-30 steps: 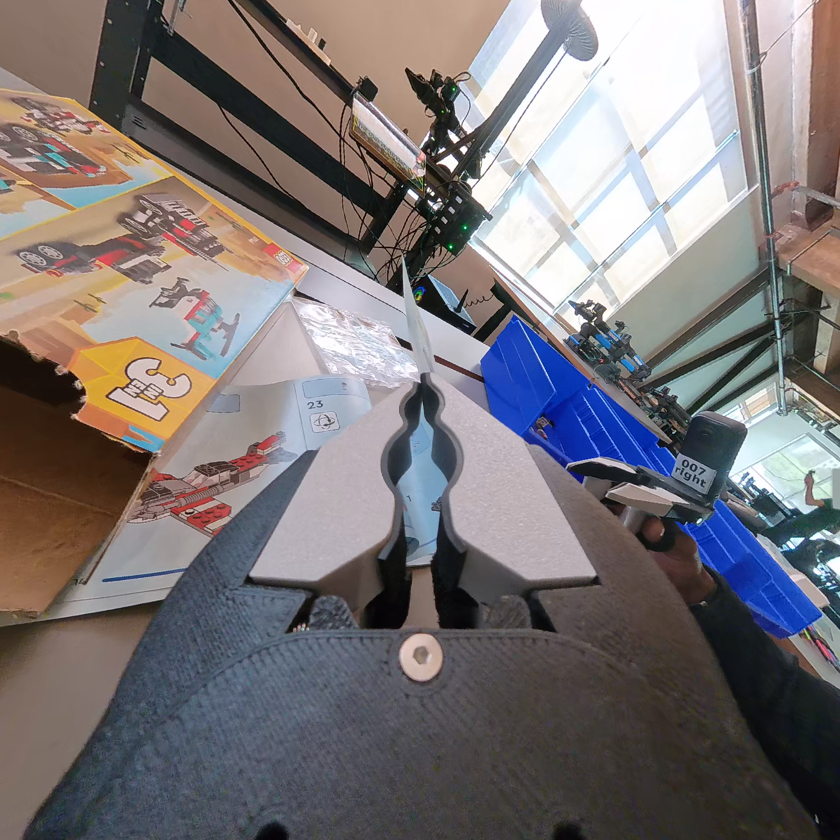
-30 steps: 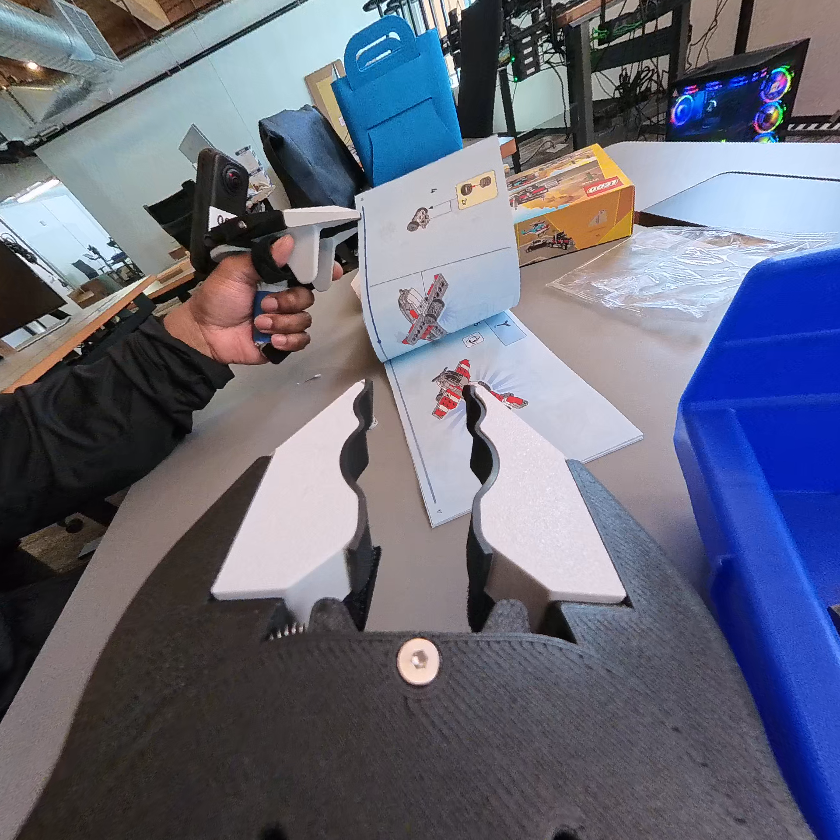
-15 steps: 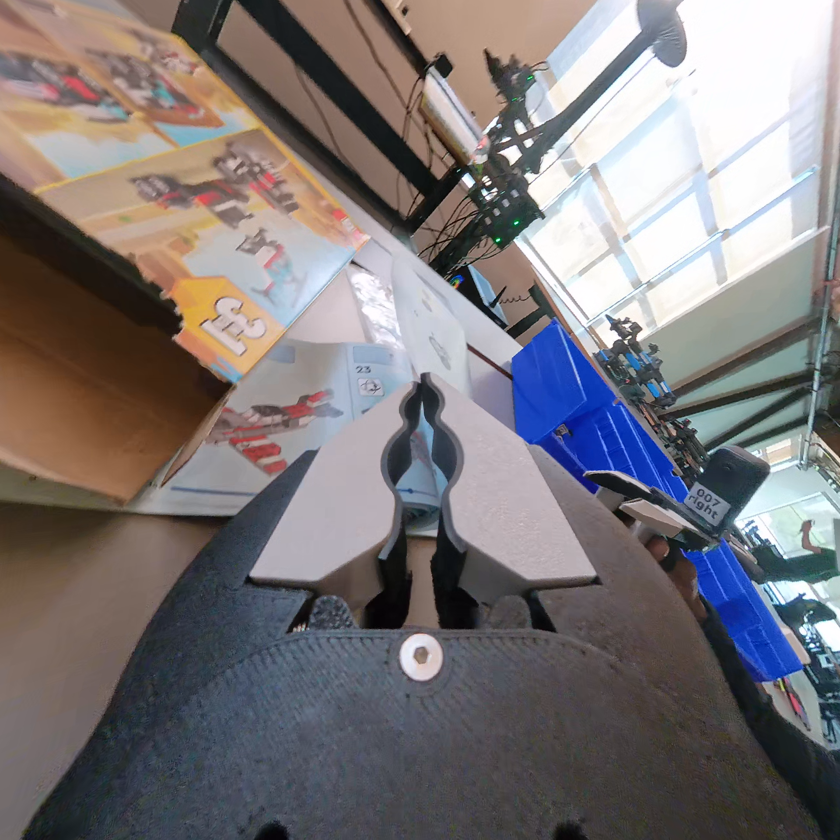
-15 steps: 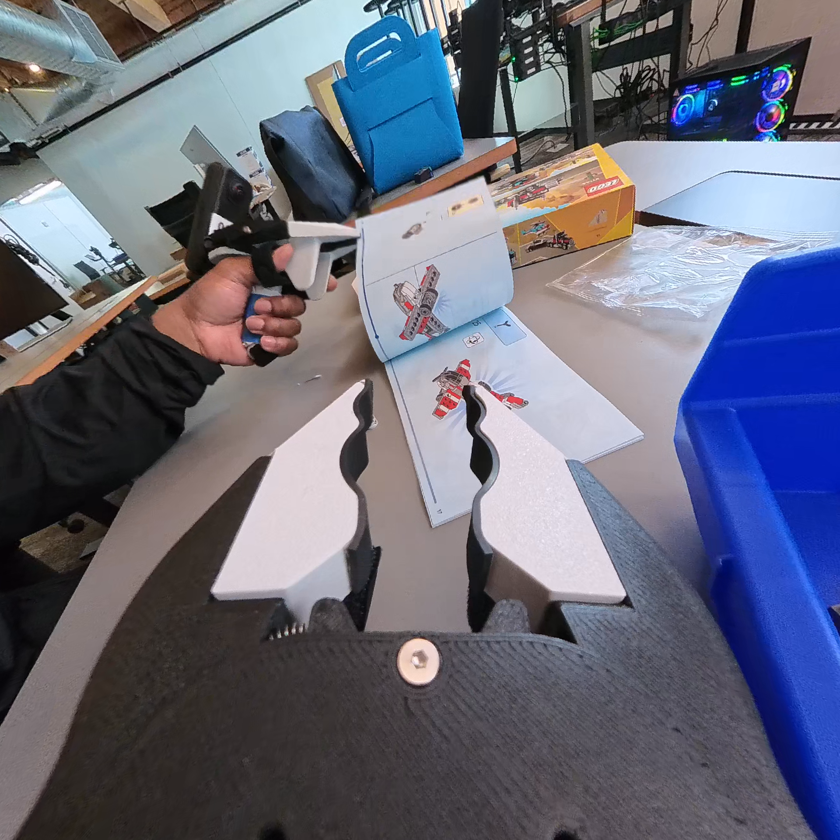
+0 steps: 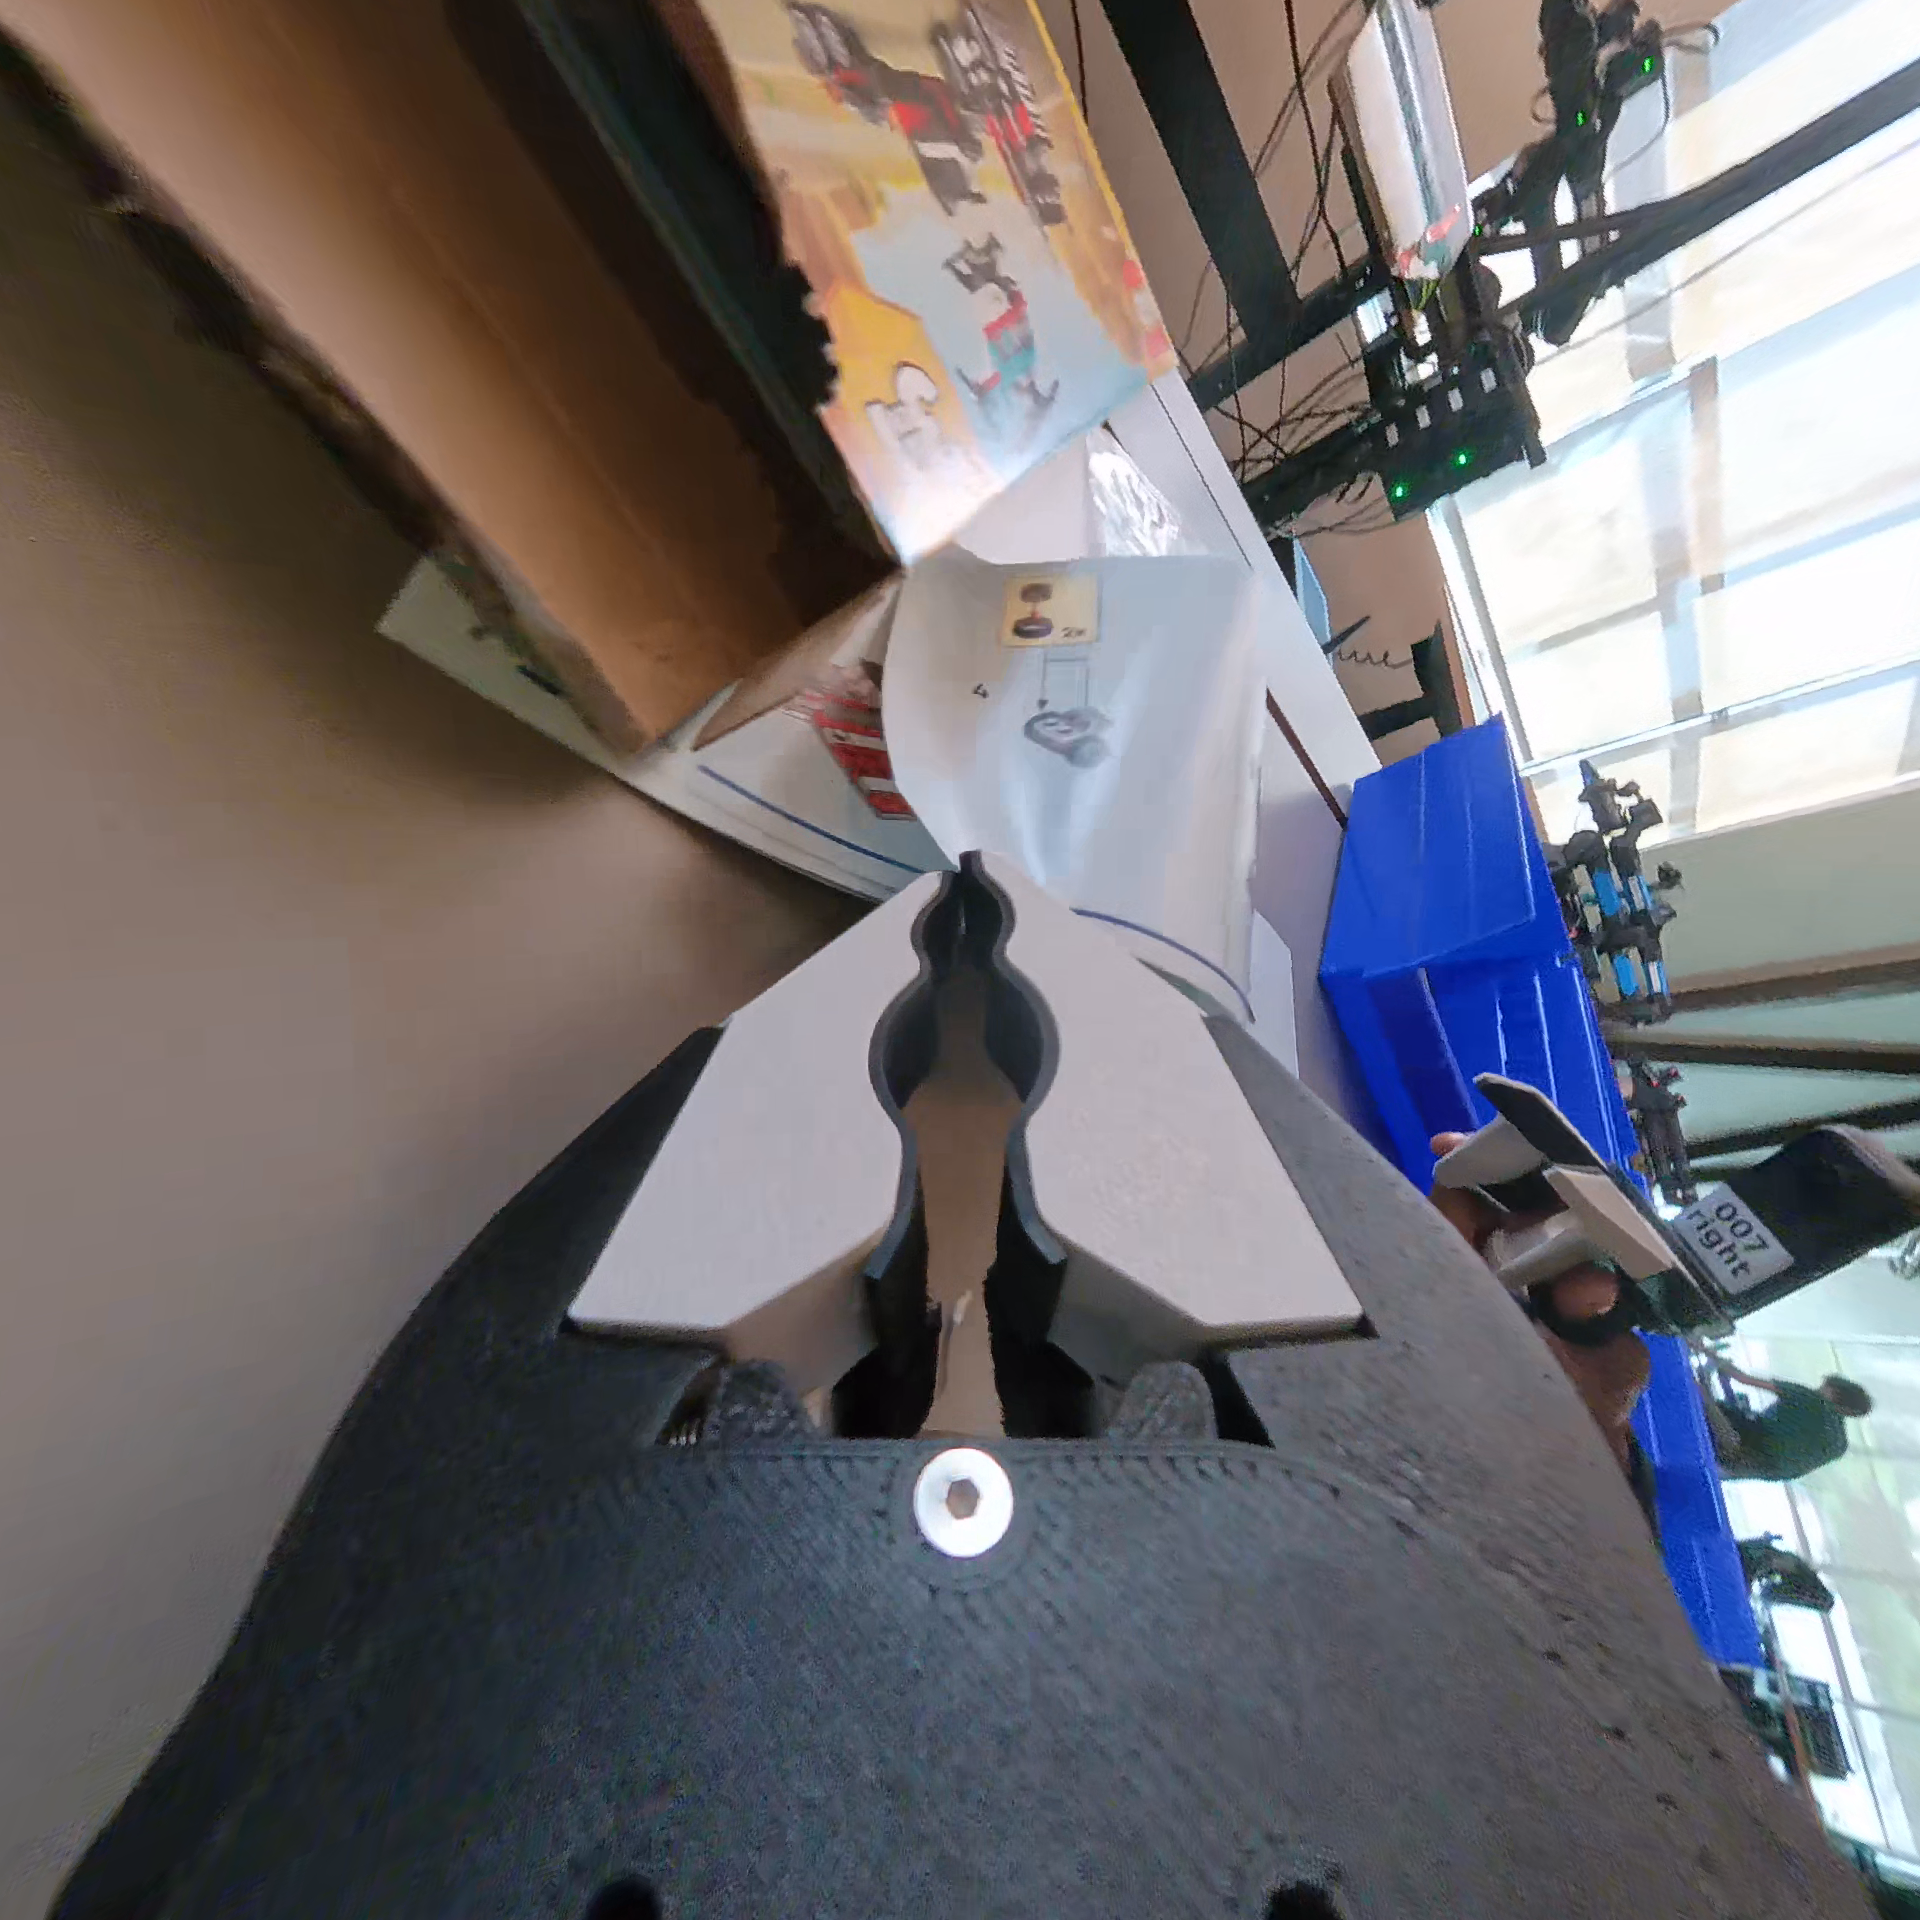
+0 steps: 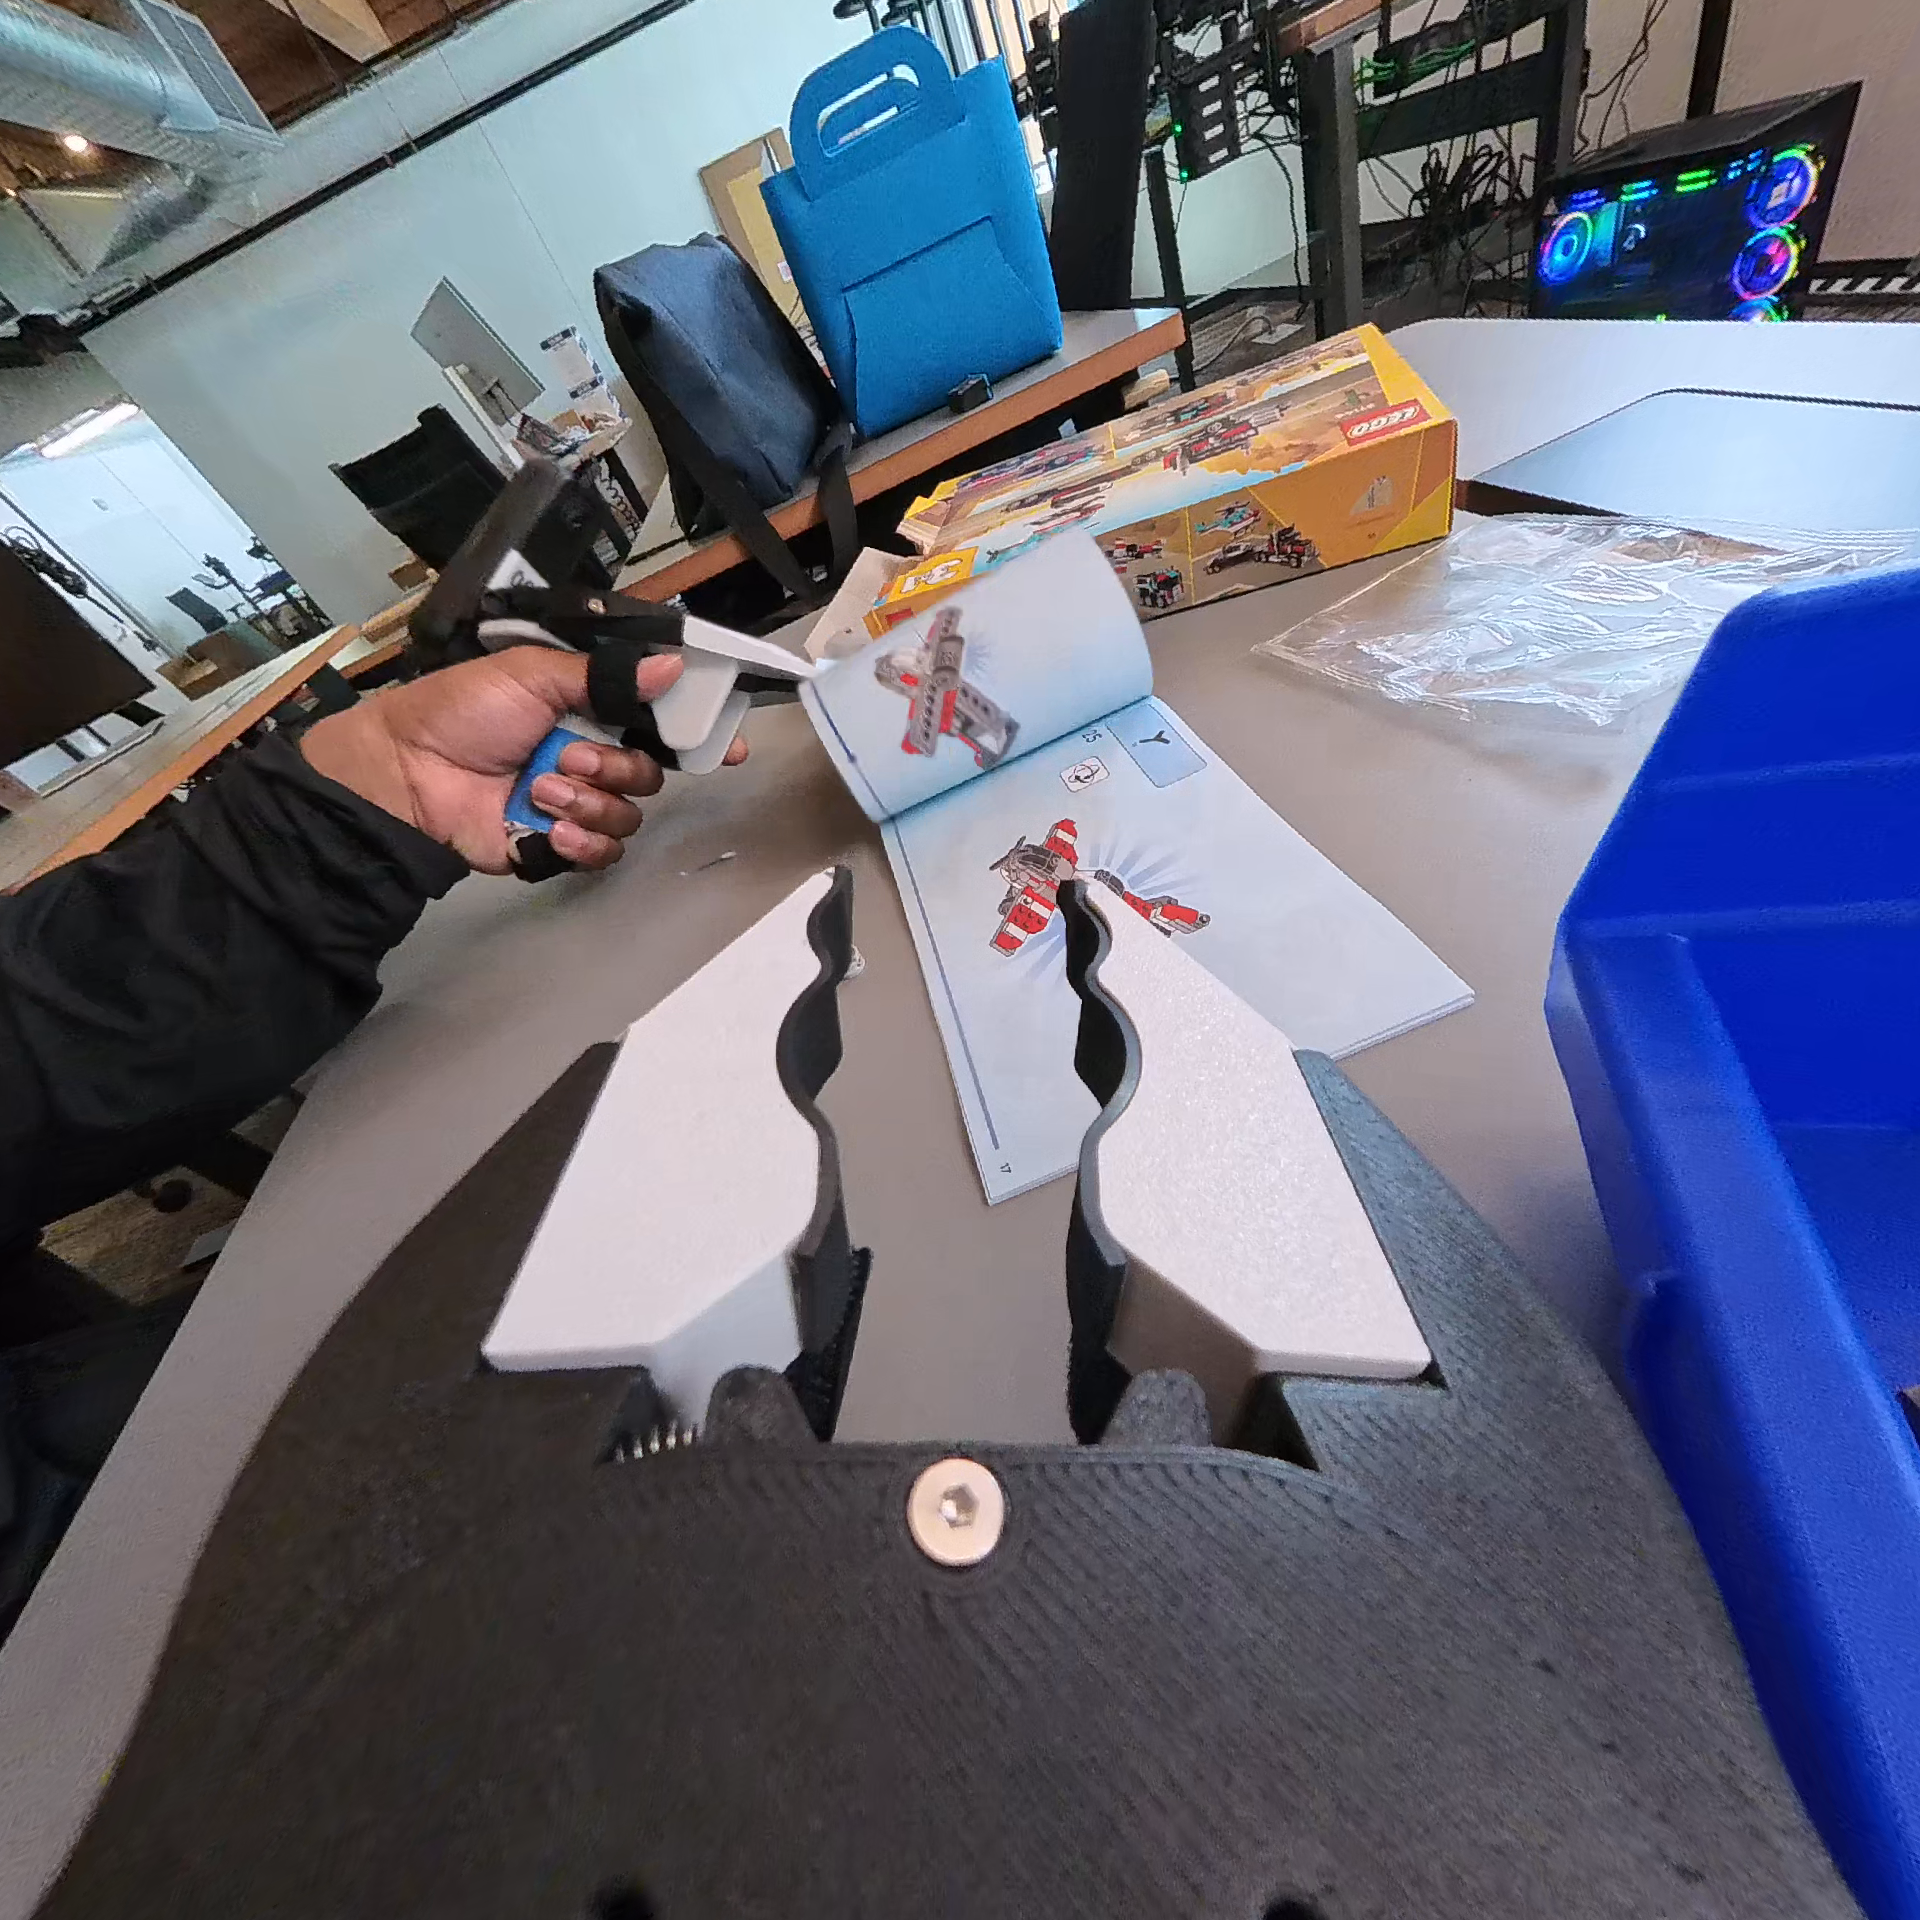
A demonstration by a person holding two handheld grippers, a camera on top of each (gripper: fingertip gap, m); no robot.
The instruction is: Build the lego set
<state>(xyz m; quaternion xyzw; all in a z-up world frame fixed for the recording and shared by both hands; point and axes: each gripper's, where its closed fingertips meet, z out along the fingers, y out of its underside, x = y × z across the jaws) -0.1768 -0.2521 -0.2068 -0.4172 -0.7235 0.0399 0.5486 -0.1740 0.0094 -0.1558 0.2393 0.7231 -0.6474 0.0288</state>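
- Since the earlier frames, the left gripper (image 6: 805,665) has swung lower and farther over toward the table, carrying the page (image 6: 997,675) from upright into a tight curl over the open instruction booklet (image 6: 1195,935).
- Its fingers are clenched on the page's edge: in the left wrist view the tips (image 5: 968,883) meet, with the paper (image 5: 1081,727) fanning out beyond them.
- The hand (image 6: 499,748) holding that gripper, in a black sleeve, hovers above the grey table (image 6: 520,987) at the booklet's left.
- The right gripper (image 6: 951,904) has kept its place, its jaws spread apart and holding nothing, low over the table with the right fingertip over the booklet's printed red plane.
- The booklet lies flat on the table, between the left gripper's hand and the blue bin (image 6: 1766,1039), which stands near its right edge.
- A yellow Lego box (image 6: 1247,468) lies behind the booklet, its torn end close to the curled page.
- Clear plastic bags (image 6: 1558,623) lie to the box's right, behind the bin.
- On a desk beyond sit a blue felt bag (image 6: 914,260) and a dark backpack (image 6: 717,364).
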